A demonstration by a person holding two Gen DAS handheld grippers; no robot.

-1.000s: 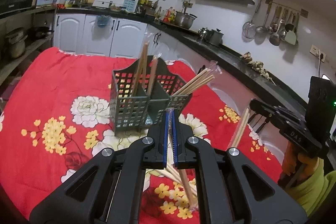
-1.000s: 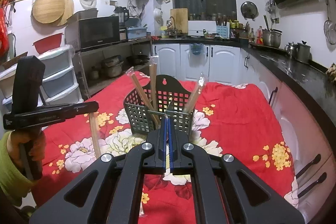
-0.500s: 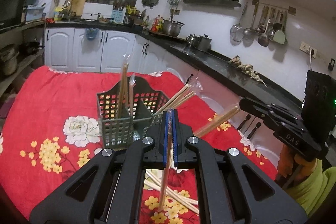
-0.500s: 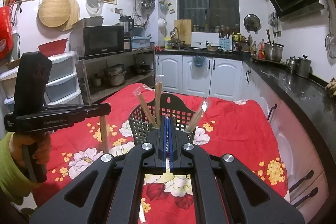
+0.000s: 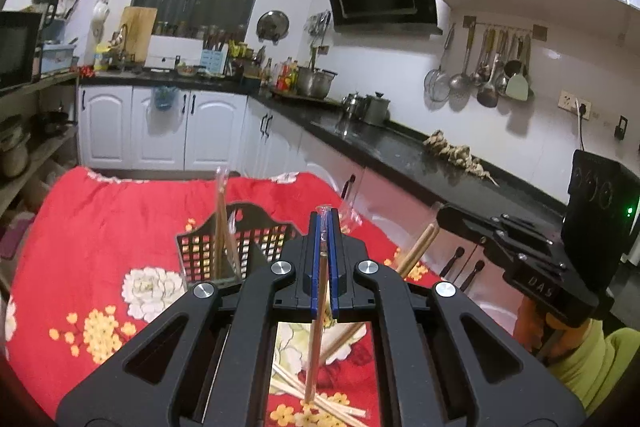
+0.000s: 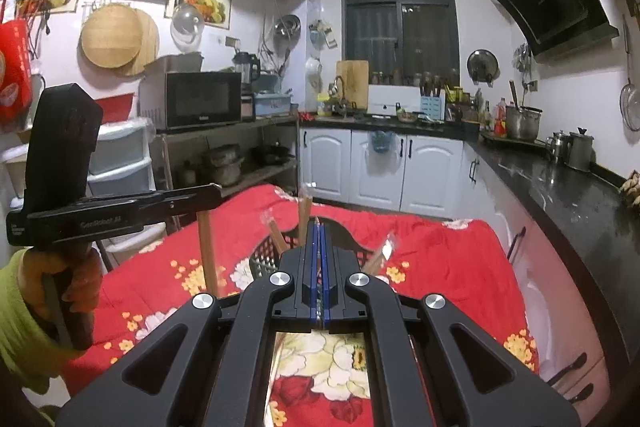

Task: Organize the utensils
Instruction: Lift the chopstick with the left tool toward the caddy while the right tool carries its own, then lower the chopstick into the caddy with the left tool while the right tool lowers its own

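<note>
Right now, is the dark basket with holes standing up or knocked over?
Standing up. The dark grey perforated plastic basket sits upright on the red flowered tablecloth, with wrapped wooden chopsticks poking out the top.

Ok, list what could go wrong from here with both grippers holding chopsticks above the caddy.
1. The left gripper pinches its wrapped chopsticks near the top only, so the long hanging end may swing and miss the caddy.
2. The right gripper holds its chopsticks slanted; they might catch the caddy's rim or the pairs already inside.
3. Loose chopsticks lie on the red cloth below; a dropped pair could scatter them.
</note>
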